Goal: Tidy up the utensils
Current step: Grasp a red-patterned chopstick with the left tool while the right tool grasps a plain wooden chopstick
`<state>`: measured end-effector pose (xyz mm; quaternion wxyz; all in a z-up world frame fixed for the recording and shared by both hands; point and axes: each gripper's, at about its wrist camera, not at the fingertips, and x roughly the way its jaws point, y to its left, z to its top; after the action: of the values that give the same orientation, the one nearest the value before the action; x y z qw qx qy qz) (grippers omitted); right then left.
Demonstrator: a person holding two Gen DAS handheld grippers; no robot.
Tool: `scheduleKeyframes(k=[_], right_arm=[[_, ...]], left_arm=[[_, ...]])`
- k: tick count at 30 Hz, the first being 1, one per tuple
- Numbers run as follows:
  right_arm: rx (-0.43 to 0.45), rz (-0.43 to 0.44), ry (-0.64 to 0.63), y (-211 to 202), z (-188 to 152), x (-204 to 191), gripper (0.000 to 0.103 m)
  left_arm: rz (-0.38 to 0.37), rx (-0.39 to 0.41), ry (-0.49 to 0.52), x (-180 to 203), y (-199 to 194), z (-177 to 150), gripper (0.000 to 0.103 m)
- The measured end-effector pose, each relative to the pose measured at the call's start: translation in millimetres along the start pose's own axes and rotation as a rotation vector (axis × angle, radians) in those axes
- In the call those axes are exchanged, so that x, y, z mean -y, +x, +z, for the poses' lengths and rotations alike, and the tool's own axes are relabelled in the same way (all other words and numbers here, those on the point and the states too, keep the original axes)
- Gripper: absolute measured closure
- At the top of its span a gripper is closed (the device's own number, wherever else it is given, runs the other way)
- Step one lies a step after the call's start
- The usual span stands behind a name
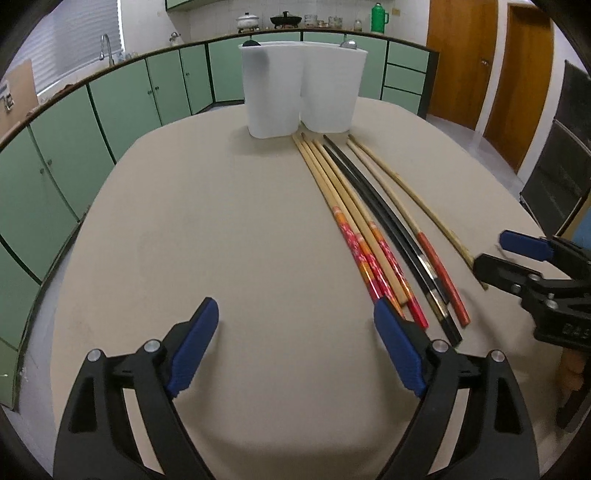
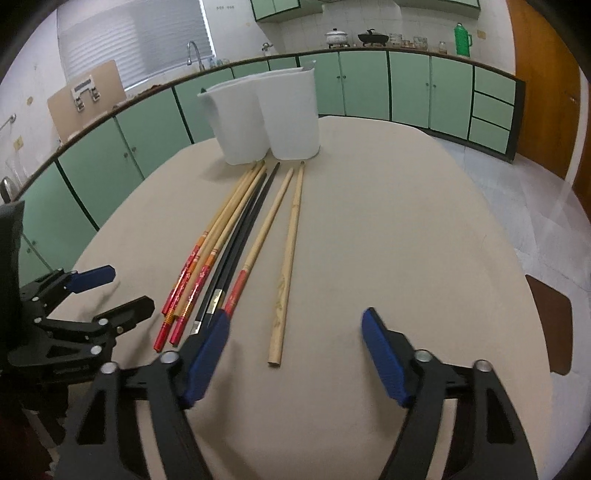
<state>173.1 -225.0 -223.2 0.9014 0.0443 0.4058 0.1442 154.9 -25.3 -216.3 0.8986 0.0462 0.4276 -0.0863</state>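
Note:
Several chopsticks lie side by side on the beige table (image 1: pixel 221 221), tips toward a white two-compartment holder (image 1: pixel 299 88) (image 2: pixel 266 118). From the left there are bamboo ones with red patterned ends (image 1: pixel 347 221) (image 2: pixel 199 266), a black pair (image 1: pixel 376 206) (image 2: pixel 240 243), a red-handled one (image 1: pixel 439 266) (image 2: pixel 255 251) and a plain bamboo one (image 2: pixel 286 273). My left gripper (image 1: pixel 295 306) (image 2: pixel 129 288) is open over bare table, its right finger beside the red ends. My right gripper (image 2: pixel 295 317) (image 1: pixel 493 249) is open, with the plain chopstick's near end between its fingers, untouched.
Two utensil tops, one dark (image 1: pixel 251 43) and one metallic (image 1: pixel 349 44), peek out of the holder. Green cabinets (image 1: pixel 110 110) run behind the table, with pots and a green flask (image 1: pixel 378 16) on the counter. A brown chair (image 2: pixel 550 325) stands at the table's right edge.

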Motion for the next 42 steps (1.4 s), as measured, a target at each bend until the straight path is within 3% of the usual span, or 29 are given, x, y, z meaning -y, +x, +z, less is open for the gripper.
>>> scheduleKeyframes(k=[15, 22, 28, 36, 41, 42], right_arm=[[-0.041, -0.021, -0.067, 8, -4, -15, 0.088], [-0.043, -0.012, -0.053, 7, -5, -12, 0.091], [-0.044, -0.008, -0.051, 8, -4, -11, 0.091], [-0.043, -0.031, -0.071, 8, -5, -16, 0.091], [-0.042, -0.027, -0.065, 8, -5, -14, 0.093], [-0.042, -0.03, -0.061, 8, -5, -14, 0.095]], left_arm=[[-0.02, -0.034, 0.019, 18, 3, -1, 0.019], [0.005, -0.043, 0.0, 18, 10, 6, 0.018], [0.068, -0.04, -0.043, 6, 7, 3, 0.019], [0.042, -0.027, -0.046, 12, 10, 9, 0.034], [0.017, -0.015, -0.013, 19, 10, 10, 0.057], [0.007, -0.013, -0.005, 20, 10, 10, 0.067]])
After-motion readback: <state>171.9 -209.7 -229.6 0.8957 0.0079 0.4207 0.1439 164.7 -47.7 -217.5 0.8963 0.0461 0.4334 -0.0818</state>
